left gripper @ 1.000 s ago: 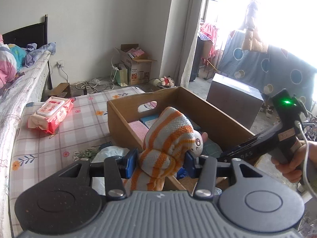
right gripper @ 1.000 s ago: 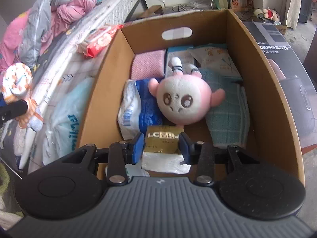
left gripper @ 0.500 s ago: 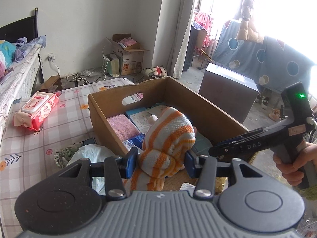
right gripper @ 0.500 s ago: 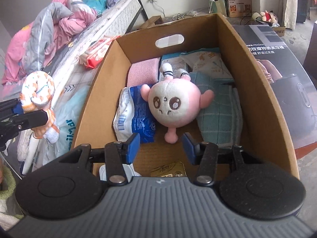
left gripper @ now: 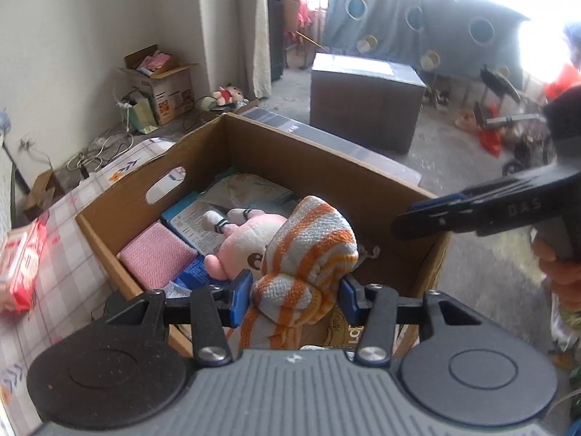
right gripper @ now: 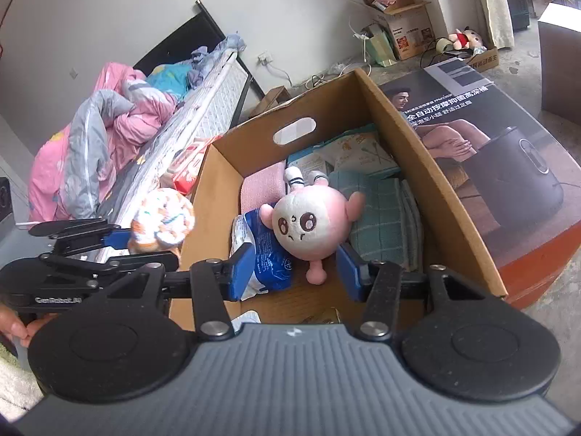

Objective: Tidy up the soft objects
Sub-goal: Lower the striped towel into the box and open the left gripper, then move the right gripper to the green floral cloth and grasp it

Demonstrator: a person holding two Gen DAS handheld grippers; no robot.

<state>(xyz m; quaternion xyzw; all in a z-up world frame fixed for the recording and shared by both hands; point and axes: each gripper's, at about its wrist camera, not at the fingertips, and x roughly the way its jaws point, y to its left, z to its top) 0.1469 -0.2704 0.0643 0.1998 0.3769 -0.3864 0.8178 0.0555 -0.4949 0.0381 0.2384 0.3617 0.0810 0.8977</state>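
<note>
My left gripper [left gripper: 296, 290] is shut on an orange-and-white striped soft toy [left gripper: 308, 250] and holds it over the near edge of the open cardboard box [left gripper: 319, 160]. In the box lie a pink round-headed plush [right gripper: 308, 223], a blue packet [right gripper: 268, 254], a green checked towel [right gripper: 381, 214] and a pink cloth [right gripper: 261, 185]. Above the box's near end, my right gripper [right gripper: 296, 272] has its jaws opening with nothing gripped. In the right wrist view the left gripper [right gripper: 152, 243] and the striped toy [right gripper: 163, 218] sit just left of the box wall [right gripper: 417, 152].
A bed with pink bedding [right gripper: 90, 145] runs along the left. A red wipes pack [left gripper: 21, 261] lies on the checked sheet. A large printed carton [right gripper: 490, 145] stands against the box's right side. On the floor beyond are a dark box [left gripper: 363, 101] and an open carton [left gripper: 159, 83].
The left gripper carried the striped toy from beside the box to over its near edge. The right gripper let go of a gold packet, drew back and up, and its jaws widened.
</note>
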